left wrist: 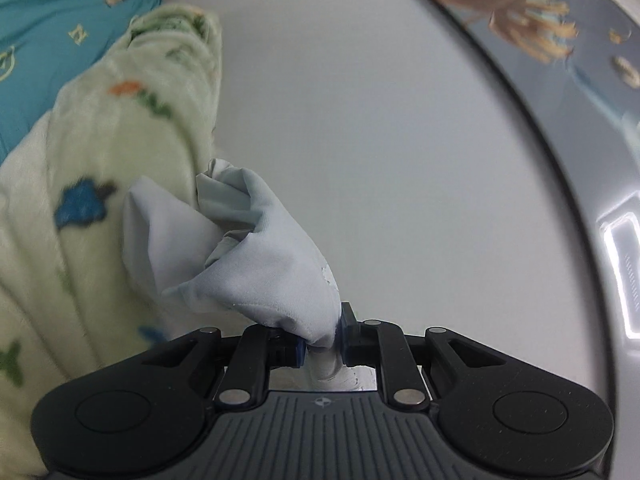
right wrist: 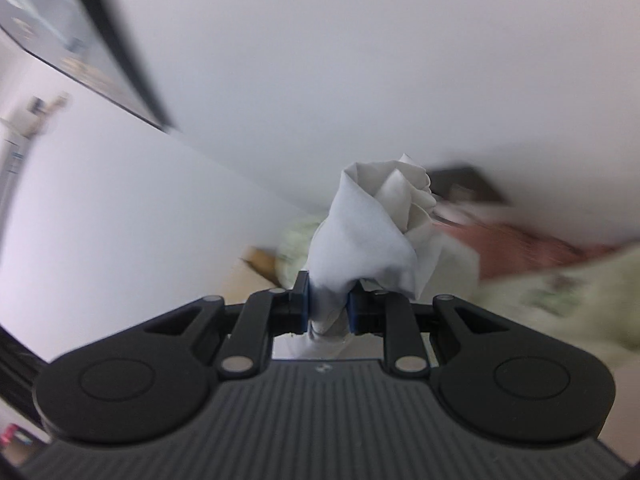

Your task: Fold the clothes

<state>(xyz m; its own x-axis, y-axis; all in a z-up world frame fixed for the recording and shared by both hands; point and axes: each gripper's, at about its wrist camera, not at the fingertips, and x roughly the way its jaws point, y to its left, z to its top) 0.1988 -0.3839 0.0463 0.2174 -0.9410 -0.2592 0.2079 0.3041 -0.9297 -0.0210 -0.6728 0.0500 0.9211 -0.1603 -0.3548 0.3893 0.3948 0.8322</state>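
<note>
White wall [left wrist: 360, 120] fills both views. My left tool [left wrist: 323, 346] and right tool [right wrist: 329, 306] each clamp a bunch of the pale garment [left wrist: 248, 256], lifted above the fleece blanket [left wrist: 100, 160], I judge to spread it for folding.

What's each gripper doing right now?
Left gripper: shut on the pale cloth.
Right gripper: shut on the white cloth.

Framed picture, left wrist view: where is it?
The framed picture hangs on the white wall, upper right of the left wrist view, far right of the pale cloth pinched in the left claw.
</note>
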